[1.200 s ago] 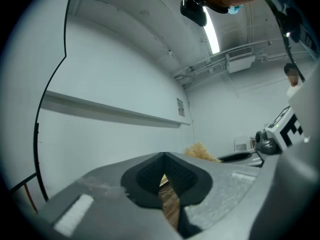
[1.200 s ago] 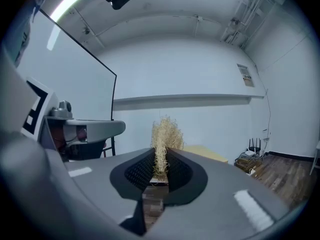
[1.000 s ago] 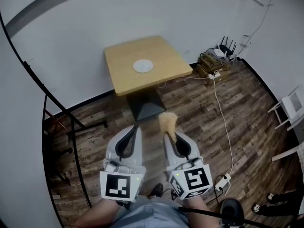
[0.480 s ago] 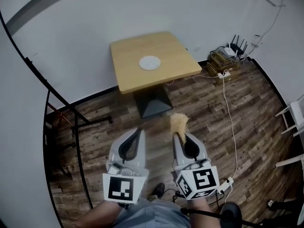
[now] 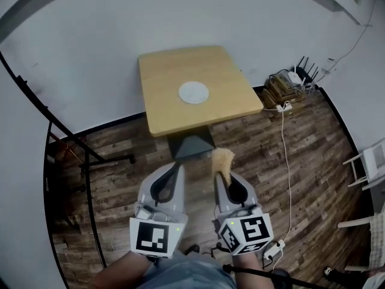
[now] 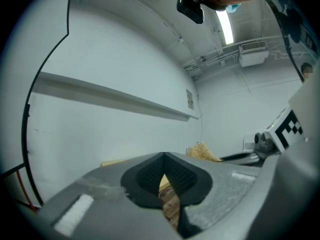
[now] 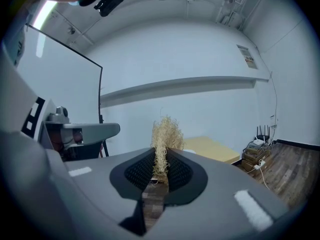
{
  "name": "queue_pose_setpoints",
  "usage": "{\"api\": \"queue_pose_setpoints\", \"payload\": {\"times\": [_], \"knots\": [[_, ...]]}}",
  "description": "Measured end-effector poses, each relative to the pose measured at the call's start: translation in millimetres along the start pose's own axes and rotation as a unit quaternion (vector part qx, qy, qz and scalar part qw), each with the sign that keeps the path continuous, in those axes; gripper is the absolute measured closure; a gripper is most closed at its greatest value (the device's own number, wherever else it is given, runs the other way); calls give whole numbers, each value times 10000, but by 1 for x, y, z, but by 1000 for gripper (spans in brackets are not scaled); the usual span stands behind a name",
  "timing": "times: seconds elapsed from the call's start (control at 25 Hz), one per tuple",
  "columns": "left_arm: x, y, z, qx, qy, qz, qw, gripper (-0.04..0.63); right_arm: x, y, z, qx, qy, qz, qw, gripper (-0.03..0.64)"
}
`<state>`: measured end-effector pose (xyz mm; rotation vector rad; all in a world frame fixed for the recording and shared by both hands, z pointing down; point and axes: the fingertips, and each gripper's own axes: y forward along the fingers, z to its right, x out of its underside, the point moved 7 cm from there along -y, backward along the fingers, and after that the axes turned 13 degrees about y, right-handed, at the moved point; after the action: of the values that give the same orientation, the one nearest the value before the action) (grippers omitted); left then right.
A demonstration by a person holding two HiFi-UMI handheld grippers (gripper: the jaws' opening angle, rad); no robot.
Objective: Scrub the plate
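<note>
Closer now than a second ago, the wooden table [image 5: 168,101] carries the white plate [image 5: 194,93] at its middle, well ahead of both grippers. In the head view, the left gripper [image 5: 176,166] and right gripper [image 5: 221,172] hang side by side above plank flooring [image 5: 271,155]. Left gripper view: jaws closed together, empty. Right gripper view: jaws clamped on a straw-coloured fibre scrubber [image 7: 166,134].

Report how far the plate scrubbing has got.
Done: the straw scrubber is clamped in the right gripper. In hand: both grippers hang over the floor, short of the table; the left gripper is shut, empty. Left: reaching the plate and scrubbing it.
</note>
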<state>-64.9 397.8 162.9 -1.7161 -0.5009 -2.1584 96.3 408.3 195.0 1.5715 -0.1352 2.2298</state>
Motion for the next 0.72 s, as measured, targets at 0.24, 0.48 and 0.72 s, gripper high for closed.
{"api": "queue_pose_setpoints", "payload": {"times": [0.24, 0.48, 0.72], "knots": [[-3, 47, -44, 1, -50, 191, 9998, 577, -27, 59, 2, 32, -133, 142, 9998, 568], [-1, 70, -75, 57, -93, 337, 9994, 577, -43, 95, -5, 80, -257, 312, 9992, 567], [10, 82, -91, 115, -225, 321, 9992, 577, -47, 112, -6, 189, -339, 342, 9987, 568]]}}
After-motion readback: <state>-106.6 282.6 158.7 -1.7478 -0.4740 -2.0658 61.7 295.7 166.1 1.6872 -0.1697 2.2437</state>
